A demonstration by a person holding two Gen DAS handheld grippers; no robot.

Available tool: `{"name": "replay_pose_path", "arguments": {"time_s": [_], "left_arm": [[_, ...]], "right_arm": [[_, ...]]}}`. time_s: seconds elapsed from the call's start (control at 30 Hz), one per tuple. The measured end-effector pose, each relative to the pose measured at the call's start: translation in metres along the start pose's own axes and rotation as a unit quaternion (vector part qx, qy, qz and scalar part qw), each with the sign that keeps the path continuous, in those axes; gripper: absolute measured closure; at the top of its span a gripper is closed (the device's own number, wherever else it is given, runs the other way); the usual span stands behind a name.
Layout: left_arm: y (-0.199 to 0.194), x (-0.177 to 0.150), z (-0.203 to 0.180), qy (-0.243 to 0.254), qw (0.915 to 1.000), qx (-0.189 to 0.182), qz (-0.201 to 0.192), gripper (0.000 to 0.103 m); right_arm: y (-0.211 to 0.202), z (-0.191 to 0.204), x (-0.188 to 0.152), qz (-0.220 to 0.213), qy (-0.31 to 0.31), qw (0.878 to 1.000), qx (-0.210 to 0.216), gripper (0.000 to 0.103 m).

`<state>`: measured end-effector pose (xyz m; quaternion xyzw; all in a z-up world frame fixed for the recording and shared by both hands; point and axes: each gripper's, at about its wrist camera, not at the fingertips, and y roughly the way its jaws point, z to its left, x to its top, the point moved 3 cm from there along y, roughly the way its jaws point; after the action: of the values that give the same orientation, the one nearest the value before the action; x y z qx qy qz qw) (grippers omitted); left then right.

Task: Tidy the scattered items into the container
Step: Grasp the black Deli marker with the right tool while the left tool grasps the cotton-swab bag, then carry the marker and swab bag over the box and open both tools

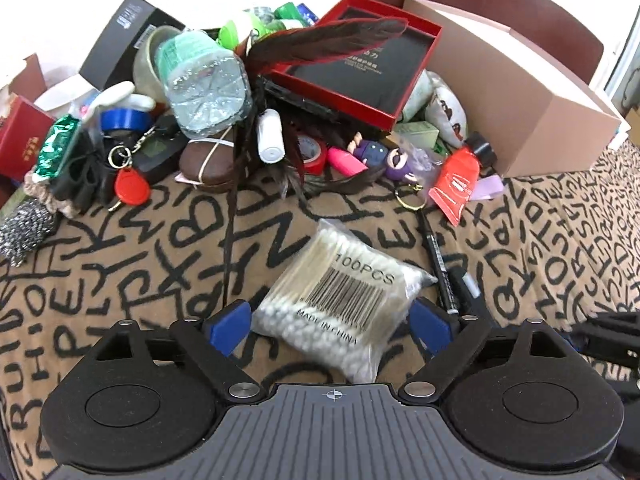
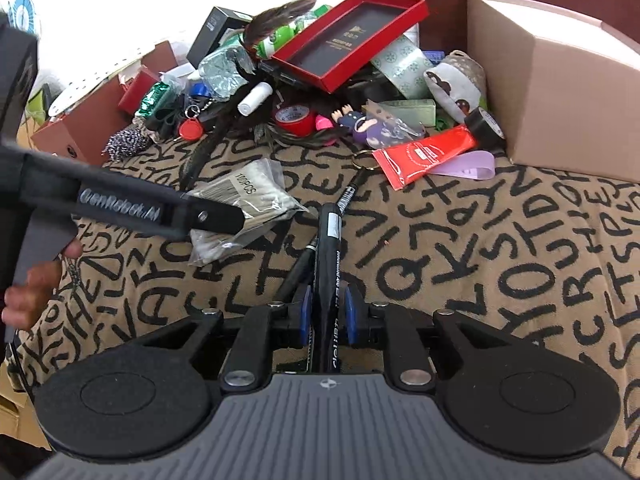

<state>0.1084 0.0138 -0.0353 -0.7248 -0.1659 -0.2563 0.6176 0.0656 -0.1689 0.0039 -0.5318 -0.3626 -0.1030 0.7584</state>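
A clear bag of cotton swabs (image 1: 340,292) lies on the letter-patterned cloth. My left gripper (image 1: 331,330) stands open around it, its blue pads either side of the bag and not pressing. From the right wrist view, one of its fingers (image 2: 208,216) reaches over the same bag (image 2: 248,196). My right gripper (image 2: 329,314) is shut on a thick black marker (image 2: 328,256), which points away along the fingers. A thin black pen (image 2: 296,272) lies just left of the marker, and another (image 2: 350,192) lies ahead of it. The tan cardboard box (image 2: 560,92) stands at the far right.
A heap of clutter fills the back: a red tray box (image 1: 360,68), a crushed water bottle (image 1: 204,84), a red tube (image 1: 456,180), a red key fob (image 1: 132,190), red tape (image 1: 314,156). A person's hand (image 2: 28,296) holds the left gripper.
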Motion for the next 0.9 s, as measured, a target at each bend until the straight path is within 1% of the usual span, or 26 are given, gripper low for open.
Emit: {"name": "replay_pose_path", "arguments": {"time_s": [0.13, 0.2, 0.23, 0.27, 0.37, 0.43, 0.47, 0.57, 0.67, 0.83, 0.9], "left_arm": [[0.010, 0.000, -0.004, 0.018, 0.9998, 0.010, 0.004, 0.009], [0.013, -0.003, -0.008, 0.033, 0.9994, 0.013, 0.006, 0.016], [0.014, -0.004, -0.010, 0.044, 0.9988, 0.019, 0.006, 0.021], [0.015, -0.005, -0.012, 0.054, 0.9982, 0.025, 0.005, 0.024], [0.011, -0.006, -0.015, 0.068, 0.9973, 0.029, 0.002, 0.028], [0.010, -0.006, -0.015, 0.069, 0.9973, 0.024, 0.000, 0.027], [0.011, -0.006, -0.014, 0.070, 0.9973, 0.023, 0.000, 0.021], [0.016, -0.008, -0.016, 0.080, 0.9966, 0.021, 0.006, 0.020], [0.017, -0.009, -0.021, 0.101, 0.9943, 0.032, -0.002, 0.029], [0.016, -0.009, -0.020, 0.103, 0.9942, 0.029, -0.008, 0.032], [0.014, -0.009, -0.020, 0.103, 0.9942, 0.030, -0.012, 0.036]], "right_arm": [[0.000, 0.000, -0.003, 0.004, -0.005, 1.000, -0.006, 0.082], [0.001, -0.001, -0.004, 0.008, -0.001, 1.000, -0.006, 0.082], [0.002, -0.002, -0.004, 0.008, 0.003, 1.000, -0.007, 0.082], [0.002, -0.002, -0.004, 0.007, 0.005, 1.000, -0.008, 0.082], [0.003, -0.002, -0.003, 0.006, 0.007, 1.000, -0.013, 0.082], [0.003, -0.001, -0.003, 0.006, 0.006, 1.000, -0.015, 0.082], [0.003, -0.001, -0.003, 0.007, 0.005, 1.000, -0.016, 0.082], [0.005, -0.001, -0.003, 0.006, 0.007, 1.000, -0.017, 0.082], [0.006, 0.000, -0.003, 0.006, 0.004, 1.000, -0.021, 0.082], [0.007, 0.000, -0.003, 0.004, 0.007, 1.000, -0.023, 0.081], [0.007, -0.001, -0.003, 0.003, 0.010, 1.000, -0.022, 0.081]]}}
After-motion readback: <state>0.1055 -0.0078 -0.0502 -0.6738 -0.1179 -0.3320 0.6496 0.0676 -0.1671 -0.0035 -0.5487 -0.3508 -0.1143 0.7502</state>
